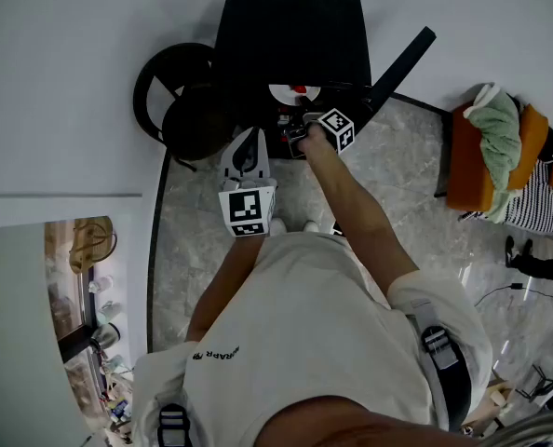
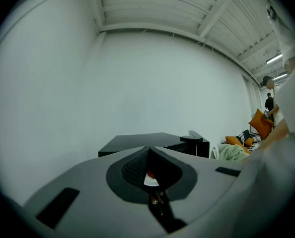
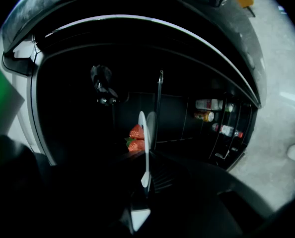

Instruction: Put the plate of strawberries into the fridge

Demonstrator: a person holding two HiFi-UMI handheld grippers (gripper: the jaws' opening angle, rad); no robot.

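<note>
In fridge, white plate, red strawberries

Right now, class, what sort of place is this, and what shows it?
Likely a home-style room: a black mini fridge, bottles in its door, clothes heaped on an orange seat.

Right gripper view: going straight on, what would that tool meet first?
The right tool, shut on the plate of strawberries, points into the open fridge. The way looks free up to the dark back wall, though depth is unclear; a thin shelf edge runs beside the plate.
</note>
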